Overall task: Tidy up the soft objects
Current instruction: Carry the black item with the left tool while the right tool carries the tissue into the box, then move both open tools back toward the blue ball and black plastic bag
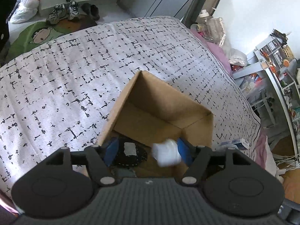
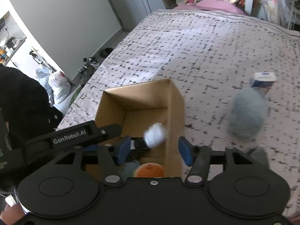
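An open cardboard box point(image 1: 165, 101) point(image 2: 138, 101) stands on the patterned bedspread. My left gripper point(image 1: 148, 151) is open above the box. A white soft roll point(image 1: 166, 154) point(image 2: 155, 135), blurred, is beside its right blue pad point(image 1: 184, 151), over the box's inside. A black soft item with a grey patch point(image 1: 129, 154) lies in the box. My right gripper point(image 2: 153, 151) is open and empty, straddling the box's right wall. An orange round soft item point(image 2: 149, 170) lies in the box below it. A grey fluffy soft item point(image 2: 247, 116) lies on the bed to the right.
A small blue-and-white carton point(image 1: 236, 143) point(image 2: 263, 78) lies on the bedspread point(image 1: 75, 75) right of the box. Shoes point(image 1: 71, 11) and plastic bags point(image 1: 28, 3) are on the floor beyond the bed. Cluttered shelves point(image 1: 271, 60) stand at the right.
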The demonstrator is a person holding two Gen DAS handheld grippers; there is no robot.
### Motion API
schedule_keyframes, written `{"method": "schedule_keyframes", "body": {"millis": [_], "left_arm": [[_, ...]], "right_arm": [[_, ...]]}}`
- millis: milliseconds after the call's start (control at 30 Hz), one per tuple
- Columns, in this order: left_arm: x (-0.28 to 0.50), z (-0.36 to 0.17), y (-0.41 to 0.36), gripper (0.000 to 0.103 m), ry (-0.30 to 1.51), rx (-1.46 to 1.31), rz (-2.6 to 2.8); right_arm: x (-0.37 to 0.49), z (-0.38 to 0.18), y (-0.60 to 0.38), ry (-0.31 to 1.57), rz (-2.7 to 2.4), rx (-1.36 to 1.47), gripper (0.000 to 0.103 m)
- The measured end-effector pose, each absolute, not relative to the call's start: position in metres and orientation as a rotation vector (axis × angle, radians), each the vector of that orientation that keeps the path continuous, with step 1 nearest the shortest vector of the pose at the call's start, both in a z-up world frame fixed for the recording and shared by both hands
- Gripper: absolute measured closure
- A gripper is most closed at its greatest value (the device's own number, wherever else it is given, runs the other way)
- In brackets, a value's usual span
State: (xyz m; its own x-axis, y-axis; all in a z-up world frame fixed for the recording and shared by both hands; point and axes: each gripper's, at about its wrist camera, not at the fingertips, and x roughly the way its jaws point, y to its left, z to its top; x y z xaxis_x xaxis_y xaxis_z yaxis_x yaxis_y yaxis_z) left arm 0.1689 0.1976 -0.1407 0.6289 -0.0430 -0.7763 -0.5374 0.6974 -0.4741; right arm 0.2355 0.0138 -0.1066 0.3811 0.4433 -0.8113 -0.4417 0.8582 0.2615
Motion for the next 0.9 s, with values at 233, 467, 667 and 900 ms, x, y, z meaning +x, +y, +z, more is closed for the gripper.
{"method": "schedule_keyframes", "body": {"millis": [233,467,667,900], "left_arm": [[0.172,-0.137,0.182,0.034,0.868,-0.723,0.299],[0.173,-0.129,0.165,0.030,0.862,-0.691,0.282],[0.177,-0.126,0.149,0.027,0.874,-0.651,0.266],[0.177,-0.115,0.130,0.027,0.856,-0.596,0.255]], "right_arm": [[0.233,-0.106,-0.029,1.033,0.503,0.015,0.041],[0.229,-0.108,-0.071,1.020,0.443,0.049,0.031],[0.226,-0.107,-0.099,1.005,0.411,0.071,0.022],[0.226,-0.108,-0.129,0.992,0.386,0.098,0.020]]}}
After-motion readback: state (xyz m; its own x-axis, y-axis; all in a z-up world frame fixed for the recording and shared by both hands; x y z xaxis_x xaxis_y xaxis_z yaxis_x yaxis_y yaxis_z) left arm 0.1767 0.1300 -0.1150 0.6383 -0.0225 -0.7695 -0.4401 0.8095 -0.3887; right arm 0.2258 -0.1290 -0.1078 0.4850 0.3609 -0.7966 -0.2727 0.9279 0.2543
